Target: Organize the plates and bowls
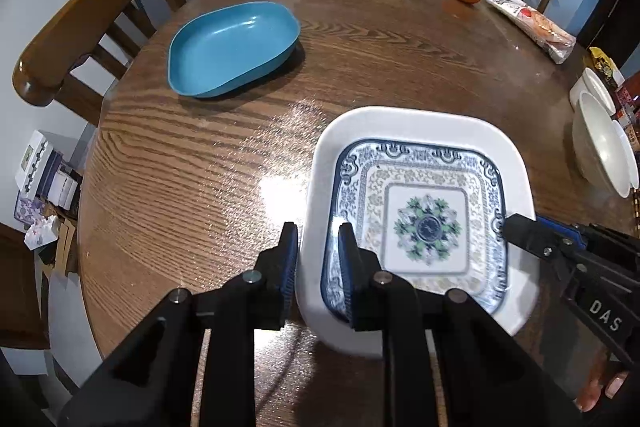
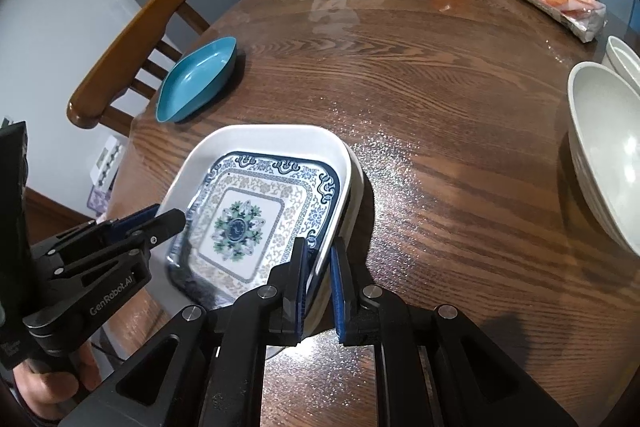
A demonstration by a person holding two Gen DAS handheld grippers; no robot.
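- Far left, near the table's (image 1: 224, 163) left edge, the blue dish (image 1: 232, 47) lies alone, well apart from the stack
- At the near edge, middle, sits the white square dish (image 1: 420, 123) with the patterned plate (image 1: 428, 223) nested inside it
- The left gripper (image 1: 318, 259) straddles the left rim of that stack: one finger outside the white wall, the other inside over the patterned plate; the jaws stand narrow and look clamped on the rim
- The right gripper (image 2: 320, 267) does the same at the stack's right rim, jaws nearly closed; the inner pad seems to press the rims, while a sliver of gap shows at the outer pad, so a firm grip is my reading, not certain
- Step in hand, as I judge it: a two-handed hold on the nested pair, either to carry it or having just set it down
- Next move calls for both hands acting level and together, so the loose inner plate does not slide
- At the right edge the white bowls (image 1: 600, 147) stand stacked, untouched
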